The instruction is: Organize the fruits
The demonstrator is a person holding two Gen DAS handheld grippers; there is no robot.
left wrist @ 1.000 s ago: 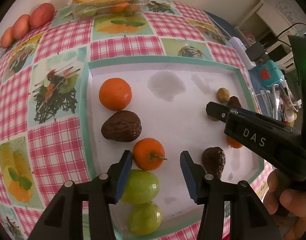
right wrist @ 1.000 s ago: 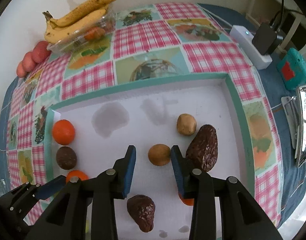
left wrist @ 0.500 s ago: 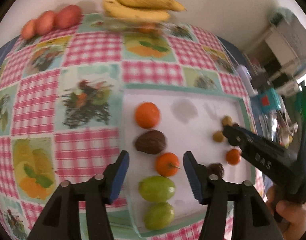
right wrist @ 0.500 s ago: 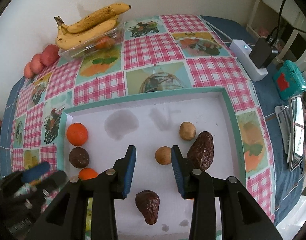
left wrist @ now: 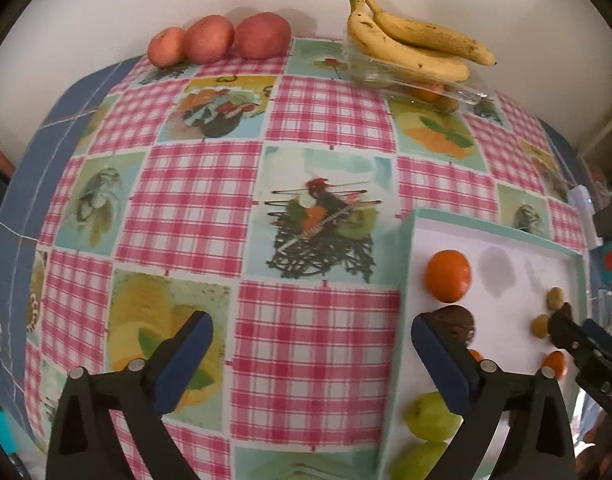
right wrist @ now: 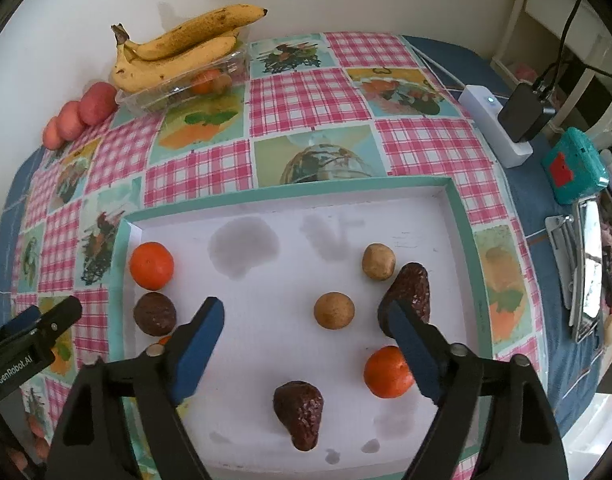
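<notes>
Both claws are wide apart and empty on my feed. Left gripper (left wrist: 311, 356) hangs over the checked tablecloth (left wrist: 194, 208), just left of the teal-rimmed white tray (right wrist: 461, 216); its right finger overlaps the tray's left edge in view. Right gripper (right wrist: 306, 338) hangs over the tray's middle, with a small tan fruit (right wrist: 333, 310) showing in the gap, nearer the right finger.

Along the tray's left wall I see an orange (right wrist: 151, 266), a dark wrinkled round fruit (right wrist: 154, 313) right below it, then another orange mostly hidden behind the gripper fingers, then two green fruits (left wrist: 429, 420) at the near corner.

On the tray's right side I see a second tan fruit (right wrist: 378, 261), a long dark wrinkled fruit (right wrist: 409, 292) just beside it, an orange (right wrist: 385, 372) near the right finger, and a dark pear-shaped fruit (right wrist: 300, 414) at the front.

Off the tray, by the wall: bananas (right wrist: 174, 56) on a clear plastic box (right wrist: 178, 92) and three reddish fruits (left wrist: 222, 38).
</notes>
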